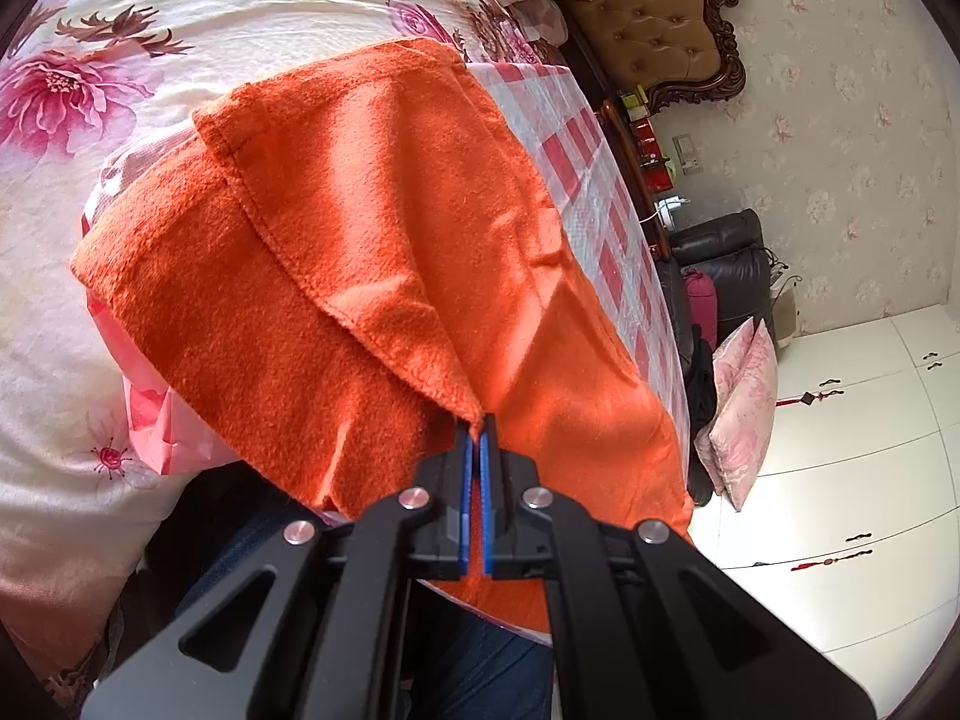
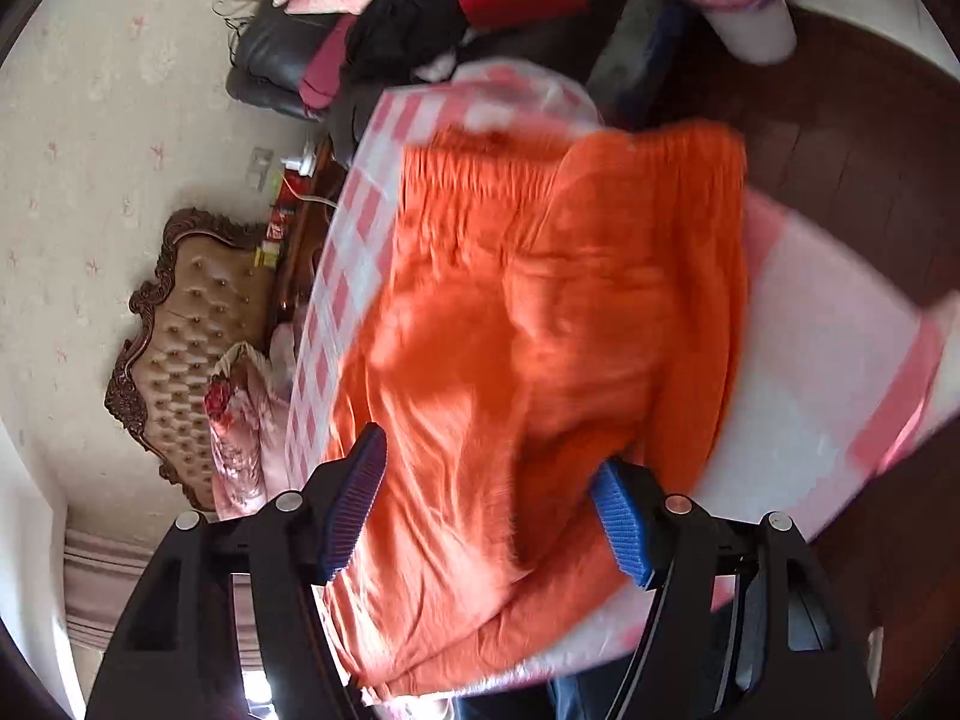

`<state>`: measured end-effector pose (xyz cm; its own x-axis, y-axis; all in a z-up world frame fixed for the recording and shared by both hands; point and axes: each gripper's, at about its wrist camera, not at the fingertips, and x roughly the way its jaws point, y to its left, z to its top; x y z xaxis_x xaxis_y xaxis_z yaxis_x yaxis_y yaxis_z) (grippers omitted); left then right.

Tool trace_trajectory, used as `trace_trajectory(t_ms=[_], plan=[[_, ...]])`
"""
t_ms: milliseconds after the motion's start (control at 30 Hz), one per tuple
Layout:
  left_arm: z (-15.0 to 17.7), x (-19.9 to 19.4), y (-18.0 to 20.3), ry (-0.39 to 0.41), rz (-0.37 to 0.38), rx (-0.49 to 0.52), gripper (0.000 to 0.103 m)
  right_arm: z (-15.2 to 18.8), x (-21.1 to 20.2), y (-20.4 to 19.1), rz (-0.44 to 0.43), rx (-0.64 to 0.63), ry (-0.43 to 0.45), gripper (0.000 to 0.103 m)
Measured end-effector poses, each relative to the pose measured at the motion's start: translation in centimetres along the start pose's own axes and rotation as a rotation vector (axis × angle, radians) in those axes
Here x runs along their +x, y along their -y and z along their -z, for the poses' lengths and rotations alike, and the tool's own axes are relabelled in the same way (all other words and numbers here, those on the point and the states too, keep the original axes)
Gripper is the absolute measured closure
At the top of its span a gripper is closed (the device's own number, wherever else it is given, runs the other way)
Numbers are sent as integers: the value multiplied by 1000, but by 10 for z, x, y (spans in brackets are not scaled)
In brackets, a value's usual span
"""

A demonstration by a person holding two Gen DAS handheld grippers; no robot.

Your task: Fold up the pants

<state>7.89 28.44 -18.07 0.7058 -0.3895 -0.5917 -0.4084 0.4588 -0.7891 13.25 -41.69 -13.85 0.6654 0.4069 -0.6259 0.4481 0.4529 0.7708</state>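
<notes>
Orange fleece pants (image 1: 372, 228) lie on a pink-and-white checked sheet (image 1: 594, 192) on the bed. My left gripper (image 1: 479, 429) is shut on a corner of a folded-over layer of the pants, lifting it slightly. In the right wrist view the pants (image 2: 528, 348) show their gathered waistband at the far end, with one layer folded over. My right gripper (image 2: 492, 474) is open, jaws wide apart above the near part of the pants, holding nothing. That view is motion-blurred.
A floral bedspread (image 1: 150, 60) covers the bed beside the sheet. A tufted headboard (image 1: 666, 18), a dark chair with clothes (image 2: 336, 30), a pink pillow (image 1: 744, 402), white cabinets (image 1: 852, 480) and a bin (image 2: 744, 6) on dark wood floor stand around.
</notes>
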Motion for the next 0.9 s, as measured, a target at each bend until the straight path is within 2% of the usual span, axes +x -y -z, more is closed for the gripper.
trace_trajectory(t_ms=[33,67,100,133,167,200,267,367,500,567,600,633,700,767,833,900], plan=[[0,-1,-1,1,3,-4,101,-3,-1,-1,13,-17,15,40],[0,-1,-2,1,9,-8,101,-7,-1,-2,33,-33,29,50],[0,-2,-3,2,16,-11,101,-10,-1,-3,38,-36,31,65],[0,-4,-6,10,21,-17,101,-11,-2,-5,30,-45,33,76],[-1,-6,-9,20,20,-29,96,-11,-2,-10,50,-90,41,92],[-3,-6,-14,22,28,-49,89,-10,-4,-14,75,-126,52,93],[-10,-10,-24,33,58,-94,88,-8,-6,-21,108,-180,59,94],[-24,-20,-34,75,50,-126,85,-7,-5,-30,135,-233,68,94],[-42,-34,-42,128,36,-168,83,-10,2,-31,157,-220,50,87],[-52,-36,-46,131,13,-178,87,-13,5,-30,148,-220,47,89],[-59,-35,-46,124,-5,-171,102,-13,7,-31,153,-237,46,95],[-66,-33,-43,115,-30,-162,102,-13,10,-34,166,-252,42,95],[-86,-32,-28,92,-36,-139,102,-18,15,-38,181,-241,19,96],[-108,-35,5,83,-36,-92,102,-30,13,-59,169,-247,15,96],[-125,-55,43,104,-21,-32,102,-43,1,-85,112,-266,42,97],[-124,-77,67,119,-6,20,102,-51,-22,-110,45,-283,78,97]])
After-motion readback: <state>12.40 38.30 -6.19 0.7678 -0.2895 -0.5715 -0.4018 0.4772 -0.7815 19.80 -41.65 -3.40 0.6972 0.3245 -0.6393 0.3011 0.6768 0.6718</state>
